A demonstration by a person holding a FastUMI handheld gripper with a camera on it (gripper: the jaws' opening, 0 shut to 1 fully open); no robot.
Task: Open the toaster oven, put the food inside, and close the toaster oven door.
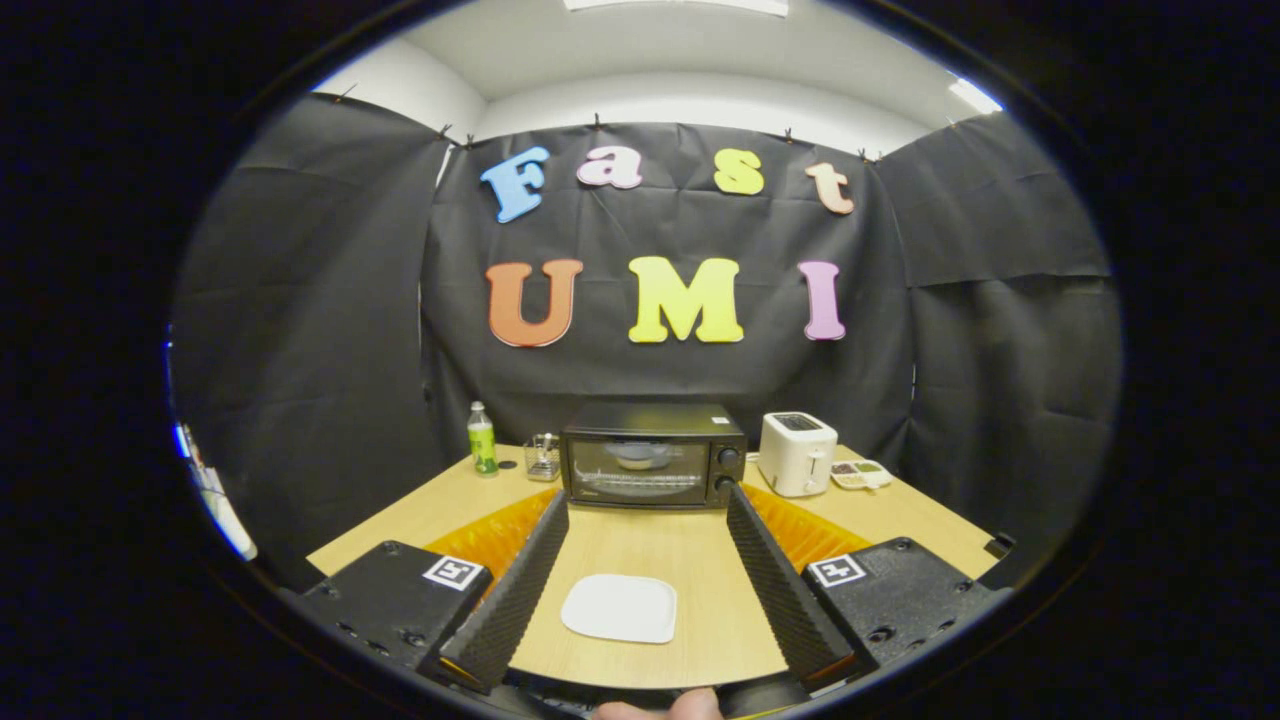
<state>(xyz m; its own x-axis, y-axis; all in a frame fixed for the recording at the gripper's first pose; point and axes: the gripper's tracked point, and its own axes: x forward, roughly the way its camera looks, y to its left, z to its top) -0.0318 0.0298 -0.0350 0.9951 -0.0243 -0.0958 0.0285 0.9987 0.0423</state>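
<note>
A black toaster oven (652,455) stands at the far side of the wooden table (650,560), door shut. Through its glass I see a pale item (638,455) resting on the rack inside. My gripper (645,500) is open, its two fingers spread wide, with the tips a little short of the oven's front corners. Between the fingers, close to me, lies an empty white square plate (620,607). Nothing is held.
A white toaster (796,452) stands right of the oven, with a small compartment tray (861,474) beside it. Left of the oven are a green bottle (482,439) and a small clear container (542,457). A fingertip (690,705) shows beneath the gripper.
</note>
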